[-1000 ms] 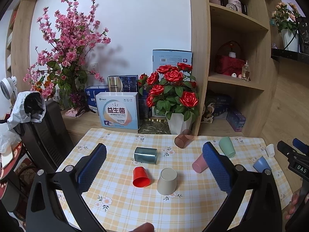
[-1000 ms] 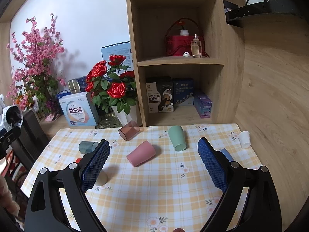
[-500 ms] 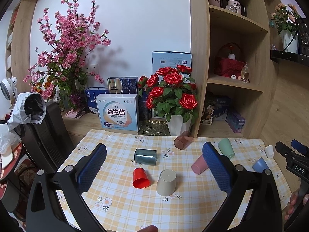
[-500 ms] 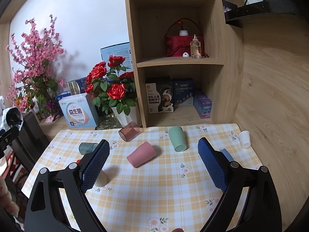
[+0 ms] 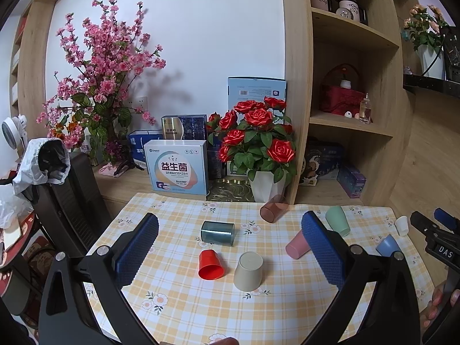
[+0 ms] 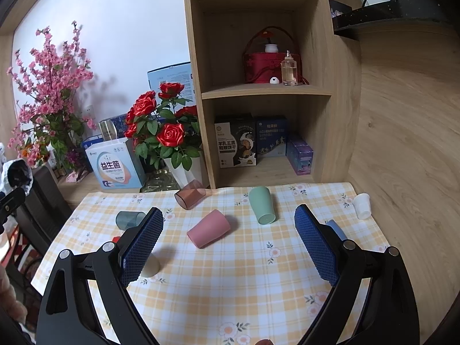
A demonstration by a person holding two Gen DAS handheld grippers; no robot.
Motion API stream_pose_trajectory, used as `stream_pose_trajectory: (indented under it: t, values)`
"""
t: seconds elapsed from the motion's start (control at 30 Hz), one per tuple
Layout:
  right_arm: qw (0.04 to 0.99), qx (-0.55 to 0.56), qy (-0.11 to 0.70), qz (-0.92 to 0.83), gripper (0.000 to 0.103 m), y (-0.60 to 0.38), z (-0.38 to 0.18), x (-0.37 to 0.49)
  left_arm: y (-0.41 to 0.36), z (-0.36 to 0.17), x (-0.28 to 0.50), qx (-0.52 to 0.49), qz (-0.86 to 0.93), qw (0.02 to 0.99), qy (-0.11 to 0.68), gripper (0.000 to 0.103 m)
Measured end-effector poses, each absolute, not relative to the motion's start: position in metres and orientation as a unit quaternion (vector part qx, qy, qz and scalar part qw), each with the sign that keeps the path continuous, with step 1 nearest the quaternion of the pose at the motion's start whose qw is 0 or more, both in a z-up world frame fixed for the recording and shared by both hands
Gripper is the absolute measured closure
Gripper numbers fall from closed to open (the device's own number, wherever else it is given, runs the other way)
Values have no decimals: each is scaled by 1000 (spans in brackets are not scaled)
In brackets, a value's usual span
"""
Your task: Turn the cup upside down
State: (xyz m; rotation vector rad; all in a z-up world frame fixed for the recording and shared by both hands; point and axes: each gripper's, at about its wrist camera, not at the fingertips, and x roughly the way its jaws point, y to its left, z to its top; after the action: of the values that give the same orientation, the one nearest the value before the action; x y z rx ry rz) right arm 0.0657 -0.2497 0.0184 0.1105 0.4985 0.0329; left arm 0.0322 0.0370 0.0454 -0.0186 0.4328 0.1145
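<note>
Several cups lie on the checked tablecloth [image 5: 201, 302]. A red cup [image 5: 210, 264] and a beige cup [image 5: 248, 271] stand upside down. A teal cup [image 5: 217, 233], a brown clear cup [image 5: 273, 208], a pink cup [image 6: 209, 232], a green cup [image 6: 261, 204], a blue cup [image 5: 388, 245] and a small white cup [image 6: 361, 205] lie on their sides. My left gripper [image 5: 230, 247] is open and empty above the near table. My right gripper [image 6: 229, 243] is open and empty, with the pink cup between its fingers beyond the tips.
A white pot of red roses [image 5: 258, 149] and boxes [image 5: 176, 168] stand at the table's back edge. A wooden shelf unit [image 6: 258, 92] rises behind. A dark chair [image 5: 69, 198] stands at the left. My right gripper shows at the right of the left wrist view [image 5: 440, 238].
Both views have shifted slightly, as if the grippers drew back a little. No cup has moved and both grippers stay open.
</note>
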Motion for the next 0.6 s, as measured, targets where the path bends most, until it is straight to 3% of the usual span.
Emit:
stream_pose_trajectory:
  t: [0.6]
  values:
    - [968,54,246,13,13,-251,14,64,35,41,31,-6,48,974,219,6]
